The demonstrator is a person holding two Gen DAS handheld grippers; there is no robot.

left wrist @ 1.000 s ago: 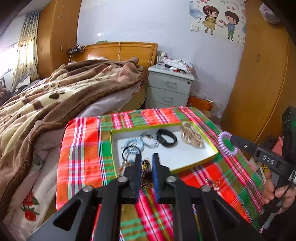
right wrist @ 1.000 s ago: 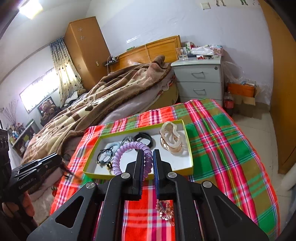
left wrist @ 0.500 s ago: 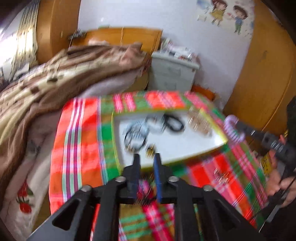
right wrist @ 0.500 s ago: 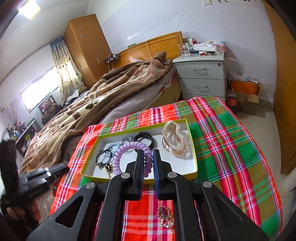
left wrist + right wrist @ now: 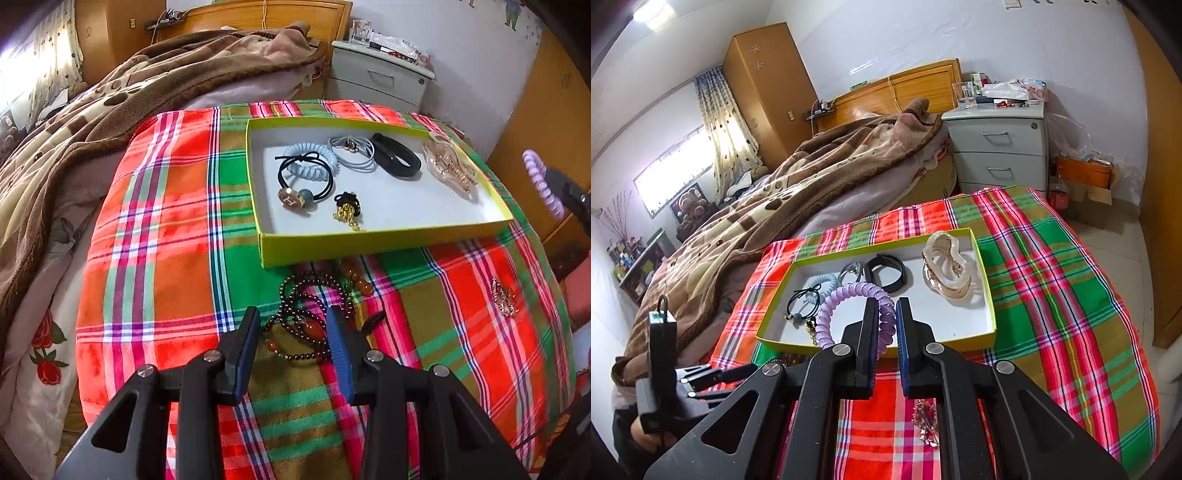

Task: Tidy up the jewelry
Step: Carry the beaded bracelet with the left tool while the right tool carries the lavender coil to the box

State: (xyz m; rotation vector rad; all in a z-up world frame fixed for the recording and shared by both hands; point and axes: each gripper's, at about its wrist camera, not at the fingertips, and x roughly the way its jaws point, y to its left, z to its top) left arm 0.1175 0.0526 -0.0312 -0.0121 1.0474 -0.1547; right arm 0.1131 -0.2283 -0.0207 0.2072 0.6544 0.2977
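Plaid cloth (image 5: 155,229) before the tray (image 5: 369,245) bears limp, slithery beads (image 5: 306,314); my left gripper (image 5: 291,332), jaws just spread and empty, should pinch bunched strands, while my right gripper (image 5: 886,321) stays clamped on the springy purple coil (image 5: 849,295)

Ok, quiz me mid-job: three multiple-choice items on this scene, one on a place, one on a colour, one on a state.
1. Where is the dark beaded necklace?
A in the tray
B on the plaid cloth, in front of the tray
C on the nightstand

2. Colour of the spiral hair tie in the right hand-held gripper?
A lilac
B black
C gold

3. The left hand-held gripper is:
A open
B shut on the necklace
C shut, empty

Answers: B, beads lie below the yellow-green tray; A, lilac coil between its pads; A, jaws apart astride the beads.
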